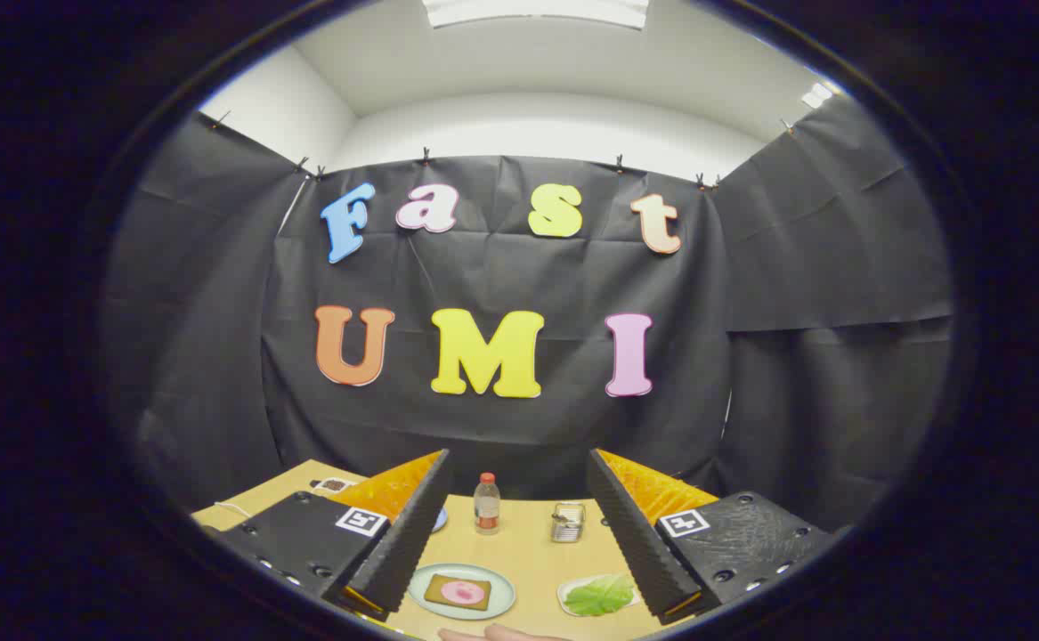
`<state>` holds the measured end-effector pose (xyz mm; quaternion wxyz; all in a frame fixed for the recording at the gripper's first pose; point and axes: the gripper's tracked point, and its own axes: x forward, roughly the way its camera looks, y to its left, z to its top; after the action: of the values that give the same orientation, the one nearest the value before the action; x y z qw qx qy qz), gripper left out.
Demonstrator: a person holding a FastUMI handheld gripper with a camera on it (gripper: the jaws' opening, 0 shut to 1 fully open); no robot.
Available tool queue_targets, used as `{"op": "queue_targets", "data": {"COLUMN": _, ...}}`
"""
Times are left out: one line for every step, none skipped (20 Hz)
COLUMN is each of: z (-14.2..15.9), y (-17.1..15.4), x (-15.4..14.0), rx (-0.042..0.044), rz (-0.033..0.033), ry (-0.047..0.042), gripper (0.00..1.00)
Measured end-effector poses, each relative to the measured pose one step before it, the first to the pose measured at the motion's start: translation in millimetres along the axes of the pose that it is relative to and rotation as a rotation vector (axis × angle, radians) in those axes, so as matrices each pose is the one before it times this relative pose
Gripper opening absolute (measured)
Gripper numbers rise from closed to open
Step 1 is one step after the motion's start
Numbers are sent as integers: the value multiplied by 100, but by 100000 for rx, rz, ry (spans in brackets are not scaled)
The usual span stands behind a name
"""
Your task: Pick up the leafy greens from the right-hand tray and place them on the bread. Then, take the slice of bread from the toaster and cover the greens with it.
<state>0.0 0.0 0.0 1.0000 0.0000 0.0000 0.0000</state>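
My gripper (517, 485) stands open, held high above a light wooden table, with nothing between its fingers. Below and between the fingers lies a pale green plate (501, 589) holding a slice of bread (458, 592) topped with a pink round slice. To its right, close to the right finger, a white tray (570, 590) carries the leafy greens (599, 595). Farther back on the table, just left of the right finger, stands a small metal toaster (567, 522); I cannot tell whether bread is in it.
A small bottle with a red cap (486, 503) stands at the back of the table between the fingers. A bluish dish edge (440, 519) peeks out beside the left finger. Part of a hand (492, 634) shows at the table's near edge. Black cloth walls the booth.
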Motion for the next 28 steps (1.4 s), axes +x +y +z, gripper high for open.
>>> {"op": "queue_targets", "data": {"z": 211, "y": -364, "x": -21, "rx": -236, "rz": -1227, "ry": -108, "gripper": 95}}
{"op": "queue_targets", "data": {"z": -41, "y": -280, "x": -60, "rx": 148, "rz": -977, "ry": 119, "gripper": 95}}
{"op": "queue_targets", "data": {"z": 97, "y": -153, "x": -141, "rx": 611, "rz": -273, "ry": 461, "gripper": 95}}
{"op": "queue_targets", "data": {"z": -33, "y": -235, "x": -61, "rx": 529, "rz": 32, "ry": 478, "gripper": 95}}
{"op": "queue_targets", "data": {"z": 120, "y": -453, "x": -82, "rx": -92, "rz": -223, "ry": 5, "gripper": 95}}
{"op": "queue_targets", "data": {"z": 25, "y": -795, "x": 103, "rx": -567, "rz": -574, "ry": 218, "gripper": 95}}
{"op": "queue_targets", "data": {"z": -46, "y": -805, "x": 123, "rx": -258, "rz": -334, "ry": 181, "gripper": 95}}
{"op": "queue_targets", "data": {"z": -106, "y": -661, "x": 139, "rx": 210, "rz": 109, "ry": 217, "gripper": 95}}
{"op": "queue_targets", "data": {"z": -4, "y": -811, "x": 142, "rx": 430, "rz": -78, "ry": 426, "gripper": 95}}
{"op": "queue_targets", "data": {"z": -367, "y": -1081, "x": 173, "rx": 353, "rz": -242, "ry": 600, "gripper": 95}}
{"op": "queue_targets", "data": {"z": -320, "y": -998, "x": 278, "rx": 37, "rz": -420, "ry": 790, "gripper": 95}}
{"op": "queue_targets", "data": {"z": -511, "y": -1069, "x": 441, "rx": 227, "rz": -316, "ry": 946, "gripper": 95}}
{"op": "queue_targets", "data": {"z": -615, "y": -993, "x": 445, "rx": 926, "rz": -192, "ry": 877, "gripper": 95}}
{"op": "queue_targets", "data": {"z": -969, "y": -968, "x": 555, "rx": 1168, "rz": -21, "ry": 1515, "gripper": 95}}
{"op": "queue_targets", "data": {"z": -1239, "y": -1077, "x": 772, "rx": 696, "rz": 10, "ry": 2150, "gripper": 95}}
{"op": "queue_targets", "data": {"z": -1770, "y": -1305, "x": 1058, "rx": -254, "rz": -994, "ry": 2778, "gripper": 95}}
{"op": "queue_targets", "data": {"z": -1730, "y": -1397, "x": 1103, "rx": -130, "rz": -697, "ry": 3563, "gripper": 95}}
{"op": "queue_targets", "data": {"z": -2054, "y": -854, "x": 1025, "rx": -104, "rz": 465, "ry": 4051, "gripper": 95}}
{"op": "queue_targets", "data": {"z": -1995, "y": -1023, "x": 1089, "rx": 385, "rz": -51, "ry": 4236, "gripper": 95}}
{"op": "queue_targets", "data": {"z": -2307, "y": -1153, "x": 1162, "rx": 796, "rz": -49, "ry": 4528, "gripper": 95}}
{"op": "queue_targets", "data": {"z": -2055, "y": -980, "x": 1155, "rx": 636, "rz": 92, "ry": 4994, "gripper": 95}}
{"op": "queue_targets", "data": {"z": -2240, "y": -963, "x": 1438, "rx": 644, "rz": 2, "ry": 4774, "gripper": 95}}
{"op": "queue_targets", "data": {"z": -2138, "y": -960, "x": 1346, "rx": -123, "rz": -420, "ry": 5169, "gripper": 95}}
{"op": "queue_targets", "data": {"z": -2204, "y": -869, "x": 1423, "rx": -94, "rz": 273, "ry": 5132, "gripper": 95}}
{"op": "queue_targets", "data": {"z": -1811, "y": -711, "x": 1386, "rx": -433, "rz": 212, "ry": 4613, "gripper": 95}}
{"op": "queue_targets", "data": {"z": -1812, "y": -397, "x": 1578, "rx": -932, "rz": 922, "ry": 4752, "gripper": 95}}
{"op": "queue_targets", "data": {"z": -1602, "y": -35, "x": 1607, "rx": -1777, "rz": 1148, "ry": 5001, "gripper": 95}}
{"op": "queue_targets", "data": {"z": -1344, "y": 114, "x": 1457, "rx": -1229, "rz": 1423, "ry": 3952, "gripper": 94}}
